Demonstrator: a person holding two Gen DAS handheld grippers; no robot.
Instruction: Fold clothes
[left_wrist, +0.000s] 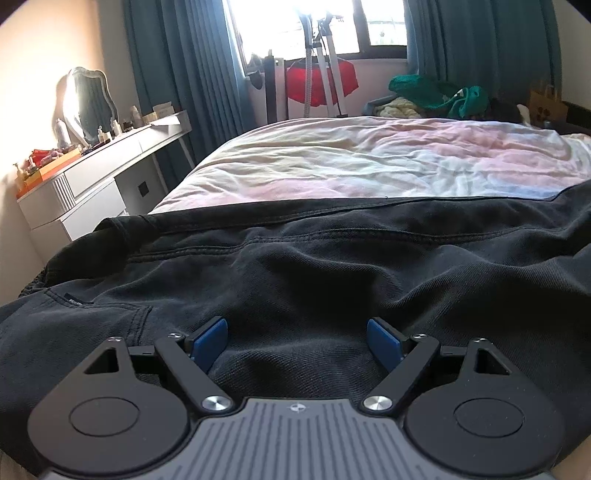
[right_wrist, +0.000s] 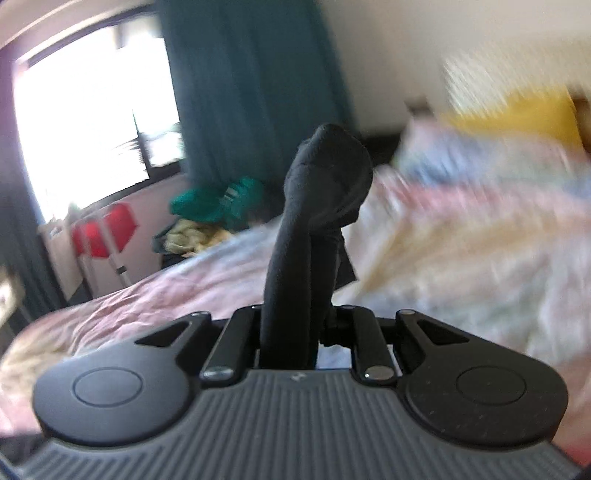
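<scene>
A black denim garment lies spread across the near end of the bed, seams and a waistband edge showing. My left gripper is open, its blue pads resting low over the fabric with cloth between them, nothing clamped. My right gripper is shut on a bunched fold of the black garment, which stands up from the jaws above the bed. The right wrist view is motion-blurred.
The bed has a rumpled pastel cover. A white dressing table with a mirror and bottles stands left. Green clothes pile beyond the bed, a red item hangs by the window. Yellow pillow at the headboard.
</scene>
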